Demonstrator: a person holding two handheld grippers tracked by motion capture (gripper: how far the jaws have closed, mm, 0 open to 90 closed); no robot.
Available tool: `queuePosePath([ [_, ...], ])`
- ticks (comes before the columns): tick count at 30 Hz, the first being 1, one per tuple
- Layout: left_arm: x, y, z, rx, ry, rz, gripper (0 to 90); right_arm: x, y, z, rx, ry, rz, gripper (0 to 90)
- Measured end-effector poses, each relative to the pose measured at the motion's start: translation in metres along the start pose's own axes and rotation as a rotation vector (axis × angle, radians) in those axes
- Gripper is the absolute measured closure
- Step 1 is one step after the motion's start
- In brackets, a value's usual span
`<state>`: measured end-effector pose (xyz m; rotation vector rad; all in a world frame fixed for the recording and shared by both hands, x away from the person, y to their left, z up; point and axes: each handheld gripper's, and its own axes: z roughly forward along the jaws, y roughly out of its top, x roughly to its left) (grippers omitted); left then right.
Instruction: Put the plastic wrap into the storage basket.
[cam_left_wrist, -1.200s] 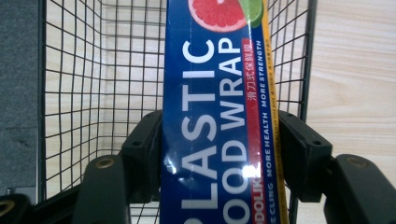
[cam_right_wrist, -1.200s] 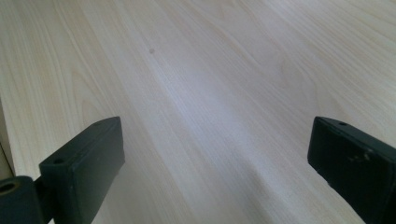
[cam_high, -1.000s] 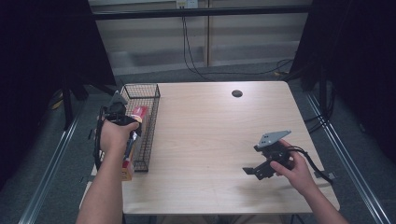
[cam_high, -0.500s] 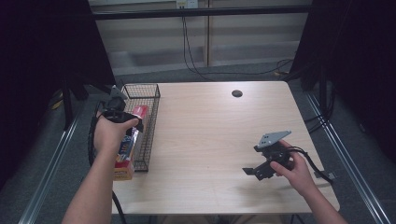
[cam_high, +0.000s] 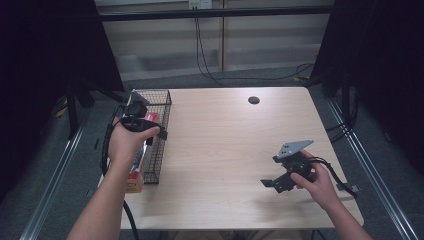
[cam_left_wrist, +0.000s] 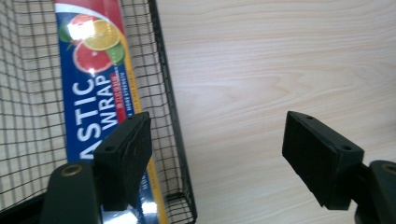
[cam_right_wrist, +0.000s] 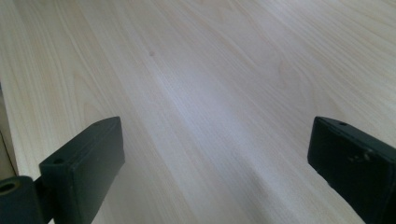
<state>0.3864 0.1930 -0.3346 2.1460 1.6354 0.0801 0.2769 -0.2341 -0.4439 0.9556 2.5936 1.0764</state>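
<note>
A black wire basket stands at the table's left edge. Inside it lies a long plastic wrap box, blue and red with citrus pictures. My left gripper is held above the basket, open, with nothing between its jaws. In the left gripper view the left gripper straddles the basket's right wall, one jaw over the box and the other over bare wood. My right gripper rests low over the table near its front right, open and empty. Its wide gap frames bare tabletop.
The pale wooden table has a dark round cable hole near its far edge. Cables trail from both grippers. Dark floor and metal rails flank the table on both sides.
My left hand has moved slightly away from me along the basket, and the forearm has swung left. The right gripper has stayed in place.
</note>
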Motion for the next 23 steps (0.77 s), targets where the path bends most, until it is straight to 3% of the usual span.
queuePosePath([
  [8, -0.011, -0.003, 0.005, -0.032, -0.035, 0.054, 20.3, 0.0, 0.0, 0.001, 0.004, 0.006, 0.002, 3.6],
  [14, -0.019, -0.005, 0.008, -0.021, -0.054, 0.096, 21.0, -0.001, -0.001, 0.002, 0.006, 0.004, -0.001, 3.6],
  [20, -0.034, -0.01, 0.011, -0.059, -0.092, 0.14, 18.1, -0.001, 0.0, 0.001, 0.007, 0.001, 0.0, 3.6],
  [23, -0.04, -0.011, 0.015, -0.055, -0.111, 0.187, 15.3, -0.001, -0.001, 0.002, 0.011, 0.003, -0.004, 3.6],
])
